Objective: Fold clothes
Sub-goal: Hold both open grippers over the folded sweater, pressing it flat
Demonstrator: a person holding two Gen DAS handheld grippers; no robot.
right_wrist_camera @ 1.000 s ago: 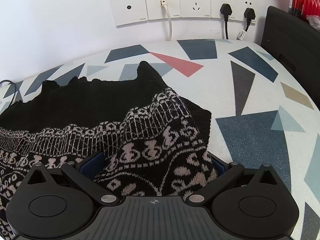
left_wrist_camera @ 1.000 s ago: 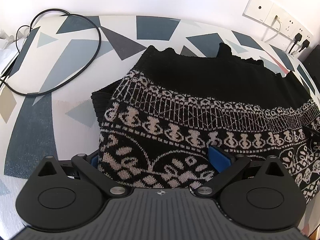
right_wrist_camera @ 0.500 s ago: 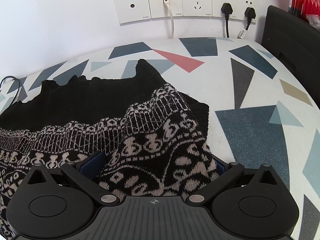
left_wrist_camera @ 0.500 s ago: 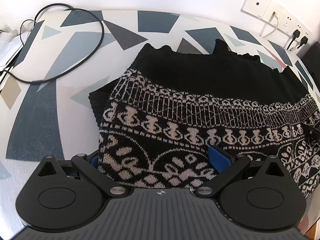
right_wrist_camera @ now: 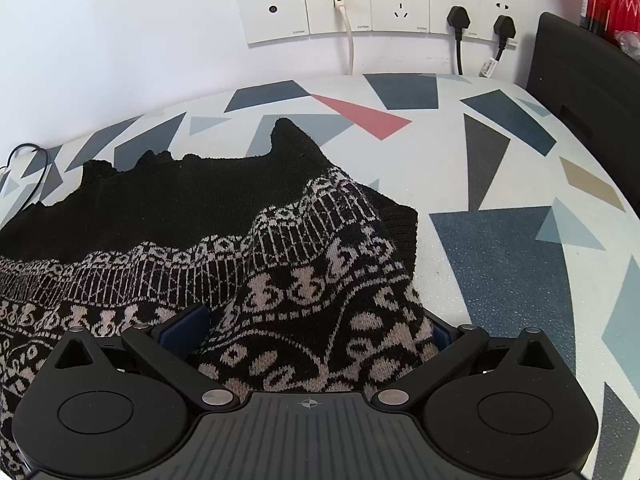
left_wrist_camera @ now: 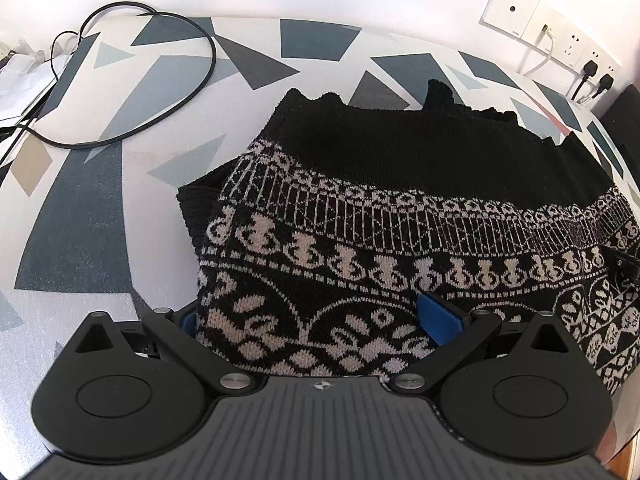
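Your folded edge has moved toward the wall sockets (right_wrist_camera: 400,8).
Both the left gripper (left_wrist_camera: 312,316) and the right gripper (right_wrist_camera: 316,332) stay clamped on the sweater (left_wrist_camera: 400,208); keep carrying it over.

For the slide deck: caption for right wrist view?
Right gripper grips patterned knit sweater on geometric-print tabletop.

Tiny, unreadable print on socket plates (right_wrist_camera: 336,8)
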